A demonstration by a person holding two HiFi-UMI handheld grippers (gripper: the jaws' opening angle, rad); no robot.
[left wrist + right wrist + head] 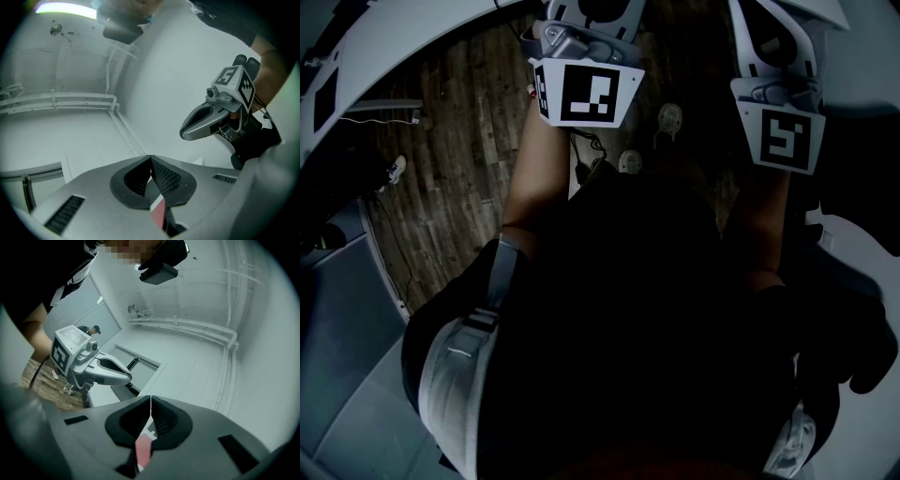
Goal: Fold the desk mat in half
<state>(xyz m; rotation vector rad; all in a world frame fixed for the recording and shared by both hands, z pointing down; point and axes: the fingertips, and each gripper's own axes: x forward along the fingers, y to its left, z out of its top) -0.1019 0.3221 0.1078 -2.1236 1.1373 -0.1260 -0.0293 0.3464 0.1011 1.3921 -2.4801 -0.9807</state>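
No desk mat shows in any view. My left gripper (151, 158) is shut, its ribbed black pads meeting with nothing between them, and it points slightly upward at a white wall. My right gripper (150, 398) is shut too, pads together and empty. Each gripper appears in the other's view: the right gripper's grey jaws (186, 133) at the right, the left gripper's jaws (126, 378) at the left, both closed. In the head view only their marker cubes show, the left cube (586, 91) and the right cube (786, 138), held in front of the person's dark-clad body (637, 309).
Dark wood flooring (459, 141) lies below, with the person's shoes (669, 117) on it. A white curved surface (384, 47) runs along the upper left. White pipes (56, 98) cross the wall, and a ceiling light strip (61, 7) glows above.
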